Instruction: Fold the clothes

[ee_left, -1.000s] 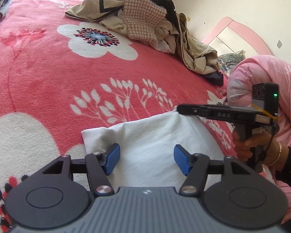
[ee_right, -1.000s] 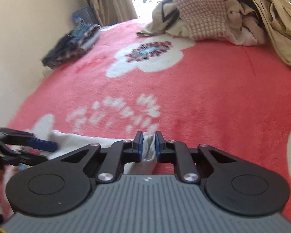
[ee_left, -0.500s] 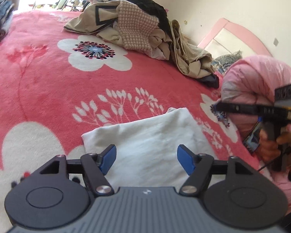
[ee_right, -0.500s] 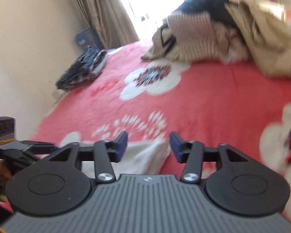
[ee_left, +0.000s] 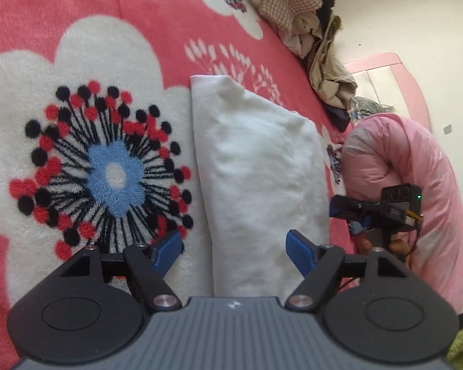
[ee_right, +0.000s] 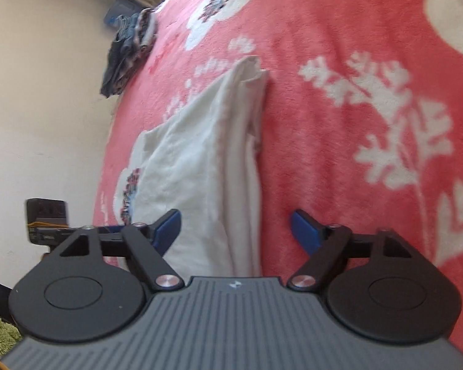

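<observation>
A white folded garment lies flat on the red flowered blanket; it also shows in the right wrist view, with stacked layers along its right edge. My left gripper is open and empty, hovering over the garment's near end. My right gripper is open and empty above the garment's near edge. The right gripper also shows at the garment's right side in the left wrist view.
A pile of unfolded clothes lies at the far side of the bed. A pink quilt roll sits right of the garment. A dark folded garment lies by the wall. The pink headboard stands behind.
My right gripper has let go of the white garment and opened. Both grippers have tilted to look down on the garment, which now lies folded narrower.
</observation>
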### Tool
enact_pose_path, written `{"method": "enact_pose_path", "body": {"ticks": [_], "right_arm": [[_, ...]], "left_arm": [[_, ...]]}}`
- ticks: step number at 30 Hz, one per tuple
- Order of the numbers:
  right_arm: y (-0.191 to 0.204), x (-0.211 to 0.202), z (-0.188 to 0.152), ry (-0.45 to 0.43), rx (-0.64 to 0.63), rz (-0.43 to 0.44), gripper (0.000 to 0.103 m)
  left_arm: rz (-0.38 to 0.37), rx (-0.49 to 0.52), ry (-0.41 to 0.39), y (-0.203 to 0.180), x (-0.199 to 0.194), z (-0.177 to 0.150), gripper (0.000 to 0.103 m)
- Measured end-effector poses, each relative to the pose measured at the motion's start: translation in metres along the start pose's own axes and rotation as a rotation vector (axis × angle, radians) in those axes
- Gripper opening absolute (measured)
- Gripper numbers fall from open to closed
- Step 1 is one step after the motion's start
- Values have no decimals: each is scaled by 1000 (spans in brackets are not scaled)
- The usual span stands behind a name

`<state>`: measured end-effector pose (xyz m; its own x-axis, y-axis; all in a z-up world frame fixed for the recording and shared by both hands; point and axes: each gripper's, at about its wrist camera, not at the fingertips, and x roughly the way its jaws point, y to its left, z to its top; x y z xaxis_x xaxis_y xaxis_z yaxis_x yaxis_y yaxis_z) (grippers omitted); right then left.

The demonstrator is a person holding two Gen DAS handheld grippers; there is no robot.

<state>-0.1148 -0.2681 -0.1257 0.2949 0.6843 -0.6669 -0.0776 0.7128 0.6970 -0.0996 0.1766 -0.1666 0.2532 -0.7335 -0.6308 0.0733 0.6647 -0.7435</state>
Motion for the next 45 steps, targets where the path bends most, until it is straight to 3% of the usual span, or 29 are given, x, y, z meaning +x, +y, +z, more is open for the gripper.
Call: {"method": "enact_pose_path", "body": {"ticks": [5, 9, 15, 17, 21, 24, 28, 32, 35, 38, 42, 45], "right_arm": [[12, 24, 24, -5, -41, 12, 85], [7, 28, 30, -12, -14, 52, 88], [10, 17, -8, 78, -6, 136, 88], [10, 18, -14, 110, 4, 171, 88], [9, 26, -1, 72, 54, 210, 84], [11, 33, 2, 70, 64, 219, 78], [14, 33, -16, 130, 52, 231, 55], [7, 38, -17, 113, 98, 224, 17], [18, 35, -15, 98, 54, 231, 9], [38, 25, -7, 64, -1, 243, 8], [64, 11, 27, -11, -105, 266, 7], [83, 4, 67, -88, -210, 267, 7]], "left_arm": [[-8, 57, -30, -4, 14, 17, 76], [11, 121, 3, -11, 19, 18, 76], [-22, 139, 43, -7, 10, -10, 76], [-25, 154, 47, -7, 13, -3, 75], [-32, 203, 46, -15, 28, 17, 75], [-26, 254, 70, -20, 28, 12, 74], [-78, 222, 113, -12, 25, -8, 63], [-78, 126, 104, -3, 31, 2, 22], [-96, 123, 86, -9, 23, 5, 12], [-117, 139, 41, -21, 11, 13, 9], [-127, 243, -91, -47, -12, 46, 9], [-74, 387, -231, -78, -30, 83, 9]]}}
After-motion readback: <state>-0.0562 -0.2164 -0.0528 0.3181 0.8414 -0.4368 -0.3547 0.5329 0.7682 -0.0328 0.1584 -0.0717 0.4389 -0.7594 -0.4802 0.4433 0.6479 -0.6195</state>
